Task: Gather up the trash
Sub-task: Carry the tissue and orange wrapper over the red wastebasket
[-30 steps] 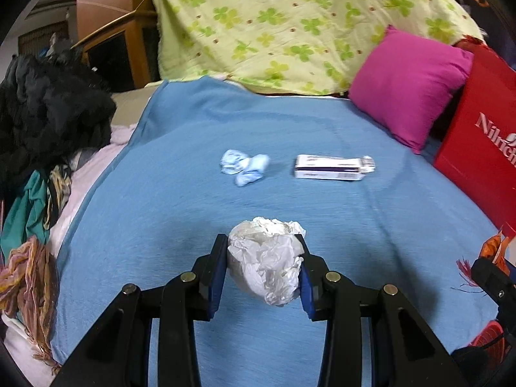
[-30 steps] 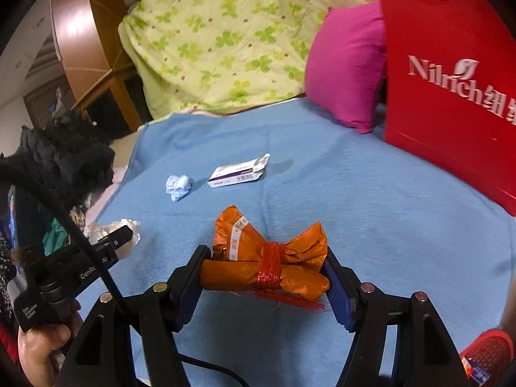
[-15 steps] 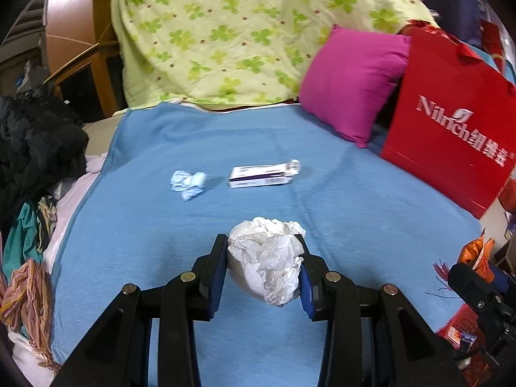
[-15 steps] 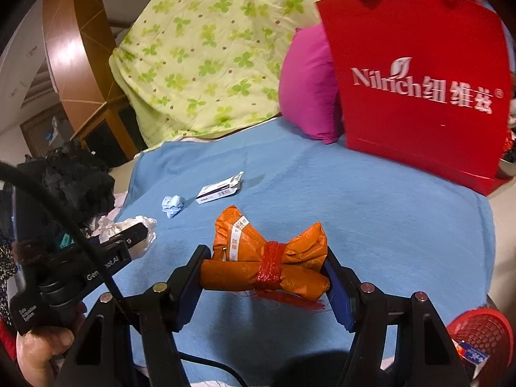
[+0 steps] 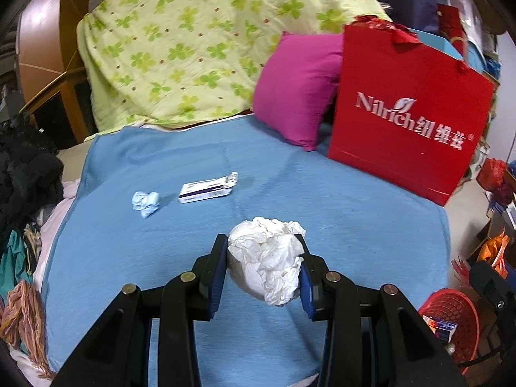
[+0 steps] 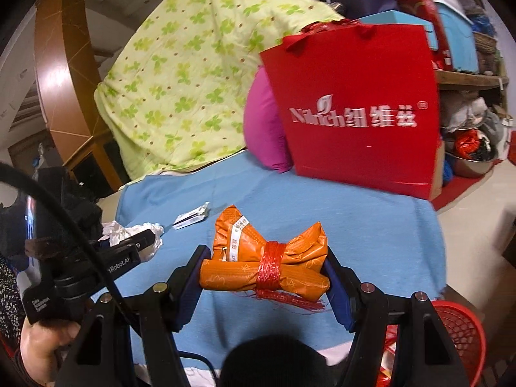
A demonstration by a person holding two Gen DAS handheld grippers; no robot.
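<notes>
My left gripper (image 5: 262,269) is shut on a crumpled white paper ball (image 5: 267,259) and holds it above the blue bedspread (image 5: 338,213). My right gripper (image 6: 264,274) is shut on an orange wrapper bundle (image 6: 267,258) tied with red string. The left gripper with its paper ball also shows in the right wrist view (image 6: 135,242). A crumpled light-blue wad (image 5: 145,202) and a flat white-and-purple box (image 5: 208,188) lie on the bedspread further back. A red mesh basket (image 5: 451,322) stands on the floor at the lower right; it also shows in the right wrist view (image 6: 461,338).
A red paper bag (image 5: 409,119) stands on the bed's right side beside a magenta pillow (image 5: 300,93). A green clover quilt (image 5: 200,48) is piled at the back. Dark clothes (image 5: 25,174) lie along the left edge. Clutter fills the floor at right.
Both grippers have swung to the right and pulled back with their loads still held. The red bag, the bed's right edge and the red basket have come into view.
</notes>
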